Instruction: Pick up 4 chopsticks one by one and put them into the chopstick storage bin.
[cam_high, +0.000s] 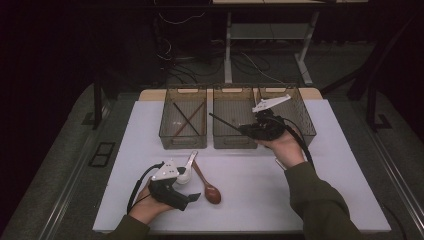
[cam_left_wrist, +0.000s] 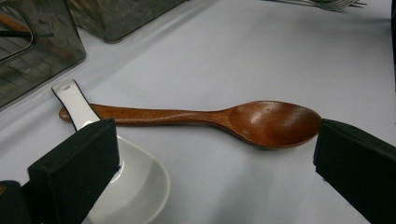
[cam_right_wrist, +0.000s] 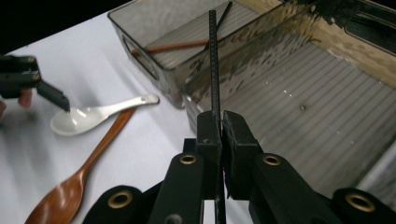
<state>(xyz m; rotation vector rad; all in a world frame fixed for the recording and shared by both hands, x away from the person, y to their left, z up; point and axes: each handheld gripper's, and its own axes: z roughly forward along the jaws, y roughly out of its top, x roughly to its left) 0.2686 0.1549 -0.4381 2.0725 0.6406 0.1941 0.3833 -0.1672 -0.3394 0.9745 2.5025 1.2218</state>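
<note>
Chopstick (cam_right_wrist: 214, 56) pinched in my right gripper (cam_right_wrist: 219, 122), jaws pressed on it, tip aimed toward the left bin (cam_high: 183, 117) holding two chopsticks | middle bin (cam_high: 235, 116) wall lay below, open air above | left gripper (cam_left_wrist: 212, 154) spread wide over wooden spoon (cam_left_wrist: 196, 120) and white spoon (cam_left_wrist: 130, 182), table (cam_high: 280, 190) open around.

Olive-green sleeves, black tongs (cam_high: 192, 198) with brass rivets, grey three-cornered plates, trailing black cables

Dark room, grey carpet (cam_high: 60, 165), desk legs (cam_high: 228, 50)
</note>
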